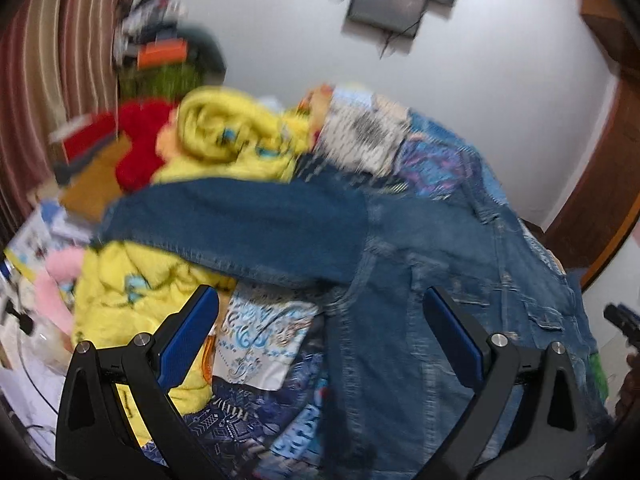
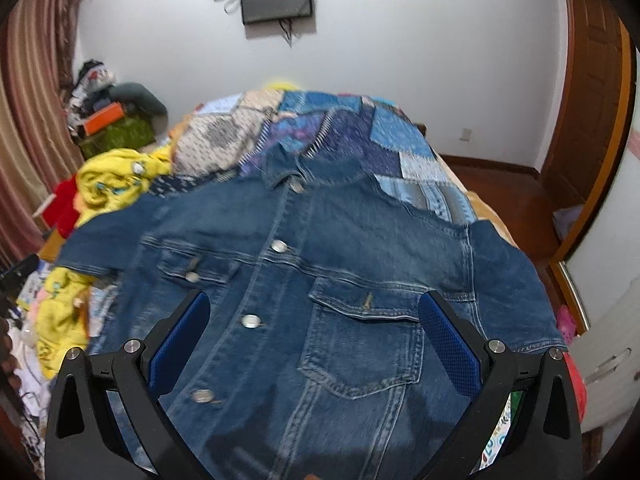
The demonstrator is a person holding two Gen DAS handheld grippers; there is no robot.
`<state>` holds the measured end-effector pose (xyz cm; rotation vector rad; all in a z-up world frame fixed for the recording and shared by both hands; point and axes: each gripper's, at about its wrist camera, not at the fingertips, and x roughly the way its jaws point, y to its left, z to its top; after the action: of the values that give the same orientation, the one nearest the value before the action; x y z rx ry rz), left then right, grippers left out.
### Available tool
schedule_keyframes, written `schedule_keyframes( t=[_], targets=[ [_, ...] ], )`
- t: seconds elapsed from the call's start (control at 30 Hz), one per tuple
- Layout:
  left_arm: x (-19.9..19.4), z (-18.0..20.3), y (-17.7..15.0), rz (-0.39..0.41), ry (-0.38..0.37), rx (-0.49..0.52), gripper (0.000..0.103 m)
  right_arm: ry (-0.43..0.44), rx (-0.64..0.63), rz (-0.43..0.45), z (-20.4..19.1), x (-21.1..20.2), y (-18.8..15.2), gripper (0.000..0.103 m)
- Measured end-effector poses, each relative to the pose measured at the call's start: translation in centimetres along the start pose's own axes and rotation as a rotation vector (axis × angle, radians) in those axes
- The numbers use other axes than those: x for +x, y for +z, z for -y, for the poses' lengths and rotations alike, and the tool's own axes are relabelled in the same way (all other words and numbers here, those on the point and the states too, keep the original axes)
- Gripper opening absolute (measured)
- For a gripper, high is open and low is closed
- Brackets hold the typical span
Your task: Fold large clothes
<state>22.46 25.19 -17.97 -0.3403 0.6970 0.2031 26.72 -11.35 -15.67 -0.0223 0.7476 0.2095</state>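
A blue denim jacket (image 2: 320, 264) lies front up and spread out on the bed, buttons down its middle and a flap pocket on each side of the chest. In the left wrist view the same jacket (image 1: 420, 280) fills the right half, with one sleeve (image 1: 240, 224) stretched out to the left over yellow cloth. My left gripper (image 1: 320, 316) hovers open above the jacket's side, with nothing between its blue pads. My right gripper (image 2: 314, 320) is open above the chest of the jacket, its fingers either side of the pocket (image 2: 360, 344) and empty.
A patchwork quilt (image 2: 360, 136) covers the bed beyond the jacket. Yellow cloth (image 1: 224, 136) and a red garment (image 1: 140, 144) are heaped on the left. Striped curtains (image 1: 48, 80) hang left, with clutter (image 2: 108, 120) in the corner. A wooden door (image 2: 584, 120) stands right.
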Motion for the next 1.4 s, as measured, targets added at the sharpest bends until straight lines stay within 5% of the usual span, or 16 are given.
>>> schedule_keyframes(
  t=[0.17,0.33,0.53,0.6,0.73,0.83,0.9,1.07,1.2,1.4],
  targets=[
    [6.4,-5.6,0.6,-0.152,-0.061,-0.189,0.101,0.022,0.057,-0.072,1.3,2.2,-0.3,0.103],
    [10.7,-8.6,0.8,-0.214,-0.117,-0.315,0.09,0.035,0.092,-0.1,1.8,3.3,0.1,0.103],
    [14.0,-10.8,1.1,-0.25,-0.146,-0.447,0.059,0.04,0.087,-0.106,1.7,3.7,0.2,0.103],
    [14.3,-10.9,1.5,-0.249,-0.094,-0.445,0.035,0.039,0.08,-0.101,1.5,3.6,0.3,0.103],
    [13.3,-8.9,2.7,-0.223,0.082,-0.316,0.016,0.045,0.07,-0.091,1.2,3.2,0.5,0.103],
    [10.9,-4.9,4.3,-0.123,0.219,-0.119,0.013,0.053,0.067,-0.077,1.1,2.5,0.6,0.103],
    [9.5,-2.7,5.7,-0.058,0.247,-0.037,0.011,0.06,0.068,-0.065,1.2,2.0,0.8,0.103],
    [7.2,2.3,8.9,0.032,0.164,0.076,0.007,0.073,0.08,-0.037,1.5,0.6,0.8,0.103],
    [6.6,8.0,8.8,0.039,0.026,0.183,0.005,0.078,0.093,-0.016,1.9,-0.6,0.7,0.103],
    [8.6,15.3,3.9,-0.118,-0.159,0.321,0.004,0.08,0.106,0.006,2.5,-2.1,0.3,0.103]
  ],
)
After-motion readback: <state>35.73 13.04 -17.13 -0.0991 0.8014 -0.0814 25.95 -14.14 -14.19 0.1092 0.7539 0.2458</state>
